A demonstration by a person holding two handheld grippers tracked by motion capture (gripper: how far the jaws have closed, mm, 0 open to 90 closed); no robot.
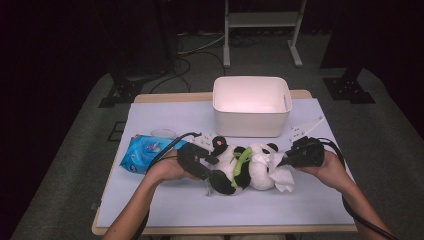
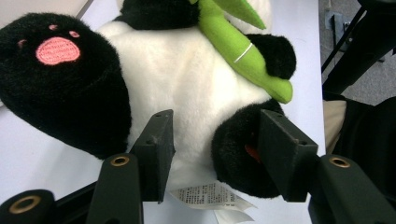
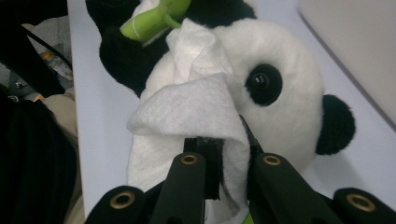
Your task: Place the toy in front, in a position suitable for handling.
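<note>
A black-and-white plush panda (image 1: 250, 167) lies on its back across the middle of the table, holding a green felt bamboo stalk (image 1: 241, 162). My left gripper (image 1: 210, 162) is at its feet end. In the left gripper view my left gripper (image 2: 217, 135) has one jaw pressed on the panda's (image 2: 196, 88) white belly and the other on a black foot. My right gripper (image 1: 285, 161) is at the head end, shut on a white wipe (image 1: 280, 172). In the right gripper view the wipe (image 3: 191, 107) drapes over the panda's (image 3: 280, 102) face beside its eye.
An empty white bin (image 1: 250, 122) stands just behind the panda. A blue wipe packet (image 1: 142, 152) lies at the left, with a small white round item (image 1: 162, 133) behind it. The lavender table cover (image 1: 225, 210) runs to the front edge.
</note>
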